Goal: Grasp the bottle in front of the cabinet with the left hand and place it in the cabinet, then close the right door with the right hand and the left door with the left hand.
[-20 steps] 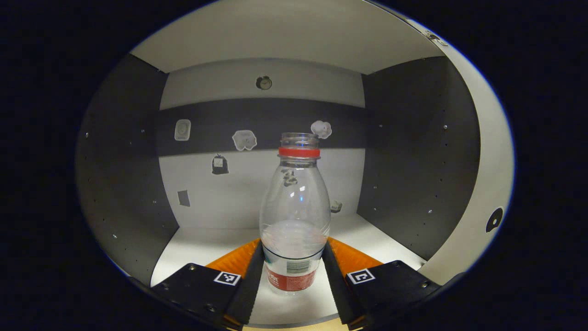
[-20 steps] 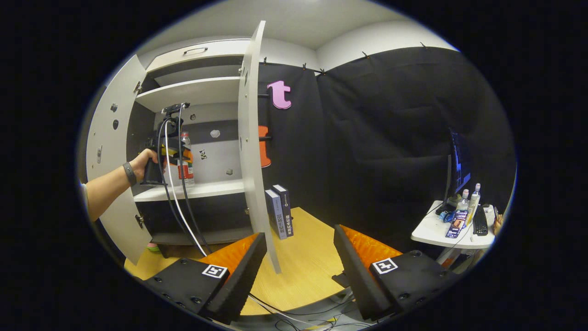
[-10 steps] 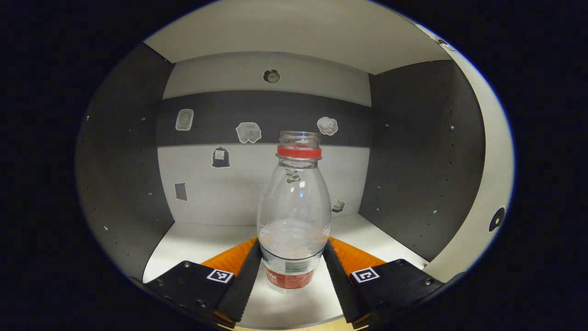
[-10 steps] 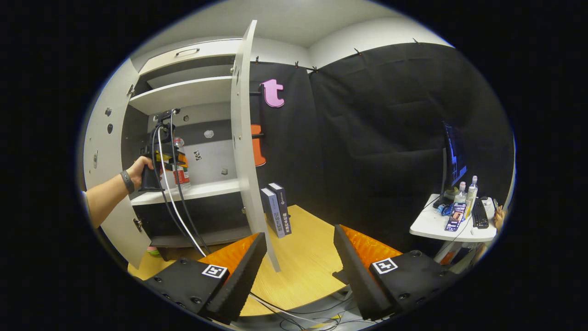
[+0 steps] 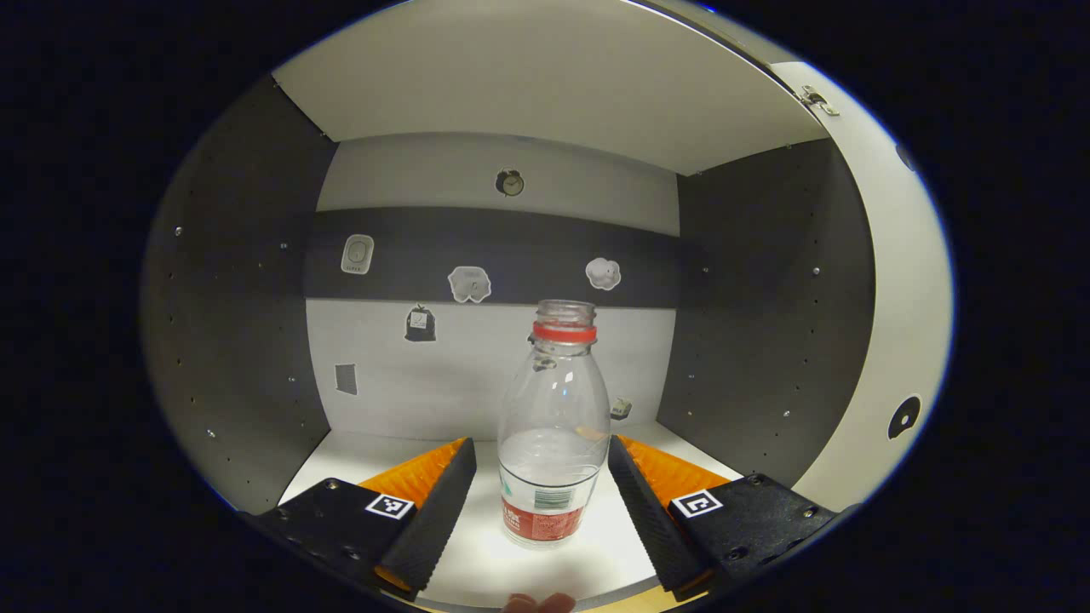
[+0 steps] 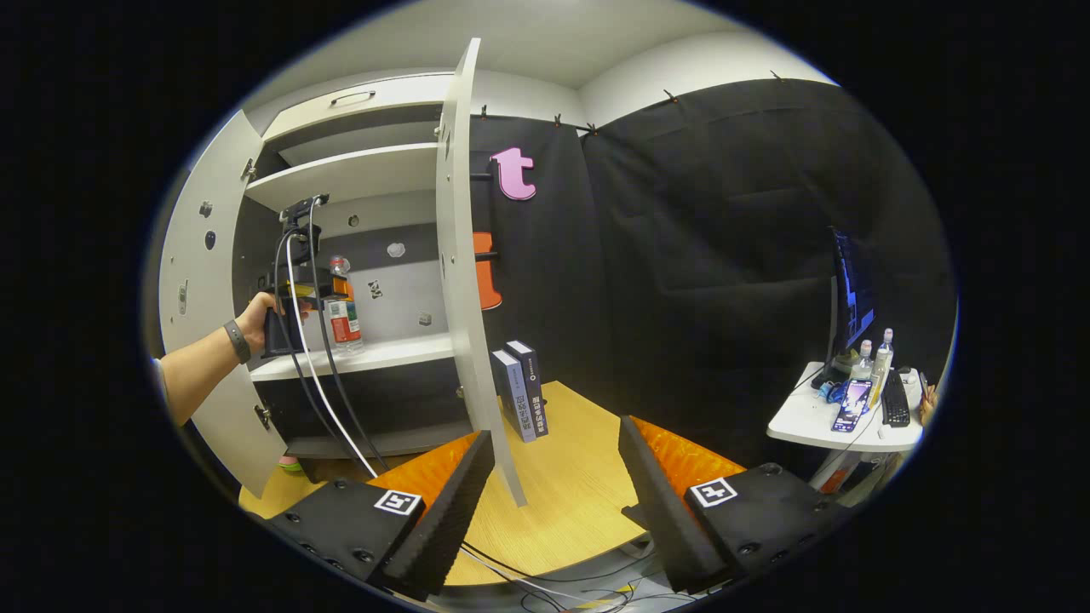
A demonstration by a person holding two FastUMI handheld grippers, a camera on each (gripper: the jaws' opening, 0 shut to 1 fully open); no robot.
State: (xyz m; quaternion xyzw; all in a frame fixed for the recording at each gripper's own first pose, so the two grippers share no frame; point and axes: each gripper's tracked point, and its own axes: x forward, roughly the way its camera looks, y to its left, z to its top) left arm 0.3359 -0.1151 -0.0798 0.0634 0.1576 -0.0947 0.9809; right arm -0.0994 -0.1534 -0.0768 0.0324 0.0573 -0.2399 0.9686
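Observation:
A clear plastic bottle with a red neck ring, a red label and no cap stands upright on the white cabinet shelf. My left gripper is open around it; a gap shows beside the left finger, while the right finger sits close to the bottle's side. In the right gripper view a hand holds the left gripper at the bottle inside the cabinet. Both the right door and the left door stand open. My right gripper is open and holds nothing, above the wooden table.
Two dark books stand on the wooden table by the right door's lower edge. Cables hang from the left gripper down past the shelf. A small white side table with bottles and a screen is at the far right. Stickers dot the cabinet's back wall.
My left gripper opened and let go of the bottle, which now stands on the shelf. The gripper drew back a little, so the bottle sits farther away. The right gripper barely shifted.

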